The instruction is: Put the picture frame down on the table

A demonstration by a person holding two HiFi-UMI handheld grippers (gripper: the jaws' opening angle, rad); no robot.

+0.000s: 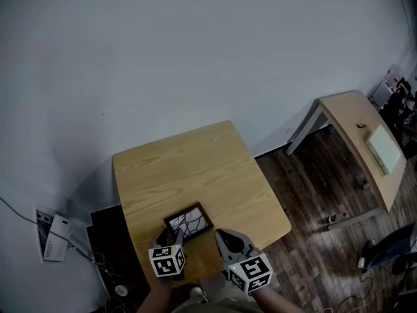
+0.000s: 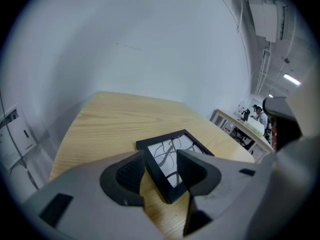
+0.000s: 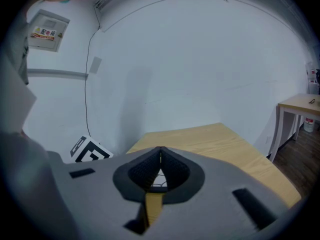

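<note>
A black picture frame [image 1: 188, 222] with a white swirl print lies flat near the front edge of the light wooden table [image 1: 195, 168]. My left gripper [image 1: 168, 240] is open at the frame's near left corner. In the left gripper view that corner of the frame [image 2: 172, 151] sits between the spread jaws of the left gripper [image 2: 162, 171], with gaps on both sides. My right gripper [image 1: 225, 238] hovers just right of the frame, shut on nothing. In its own view the right gripper [image 3: 160, 156] has its tips meeting, and a sliver of the frame [image 3: 159, 180] shows behind them.
A second wooden desk [image 1: 355, 126] stands at the right with a pale green pad [image 1: 384, 149] on it. Dark wood floor [image 1: 313, 181] lies between the tables. Papers and cables [image 1: 53, 237] lie by the wall at the left. The pale wall is just behind the table.
</note>
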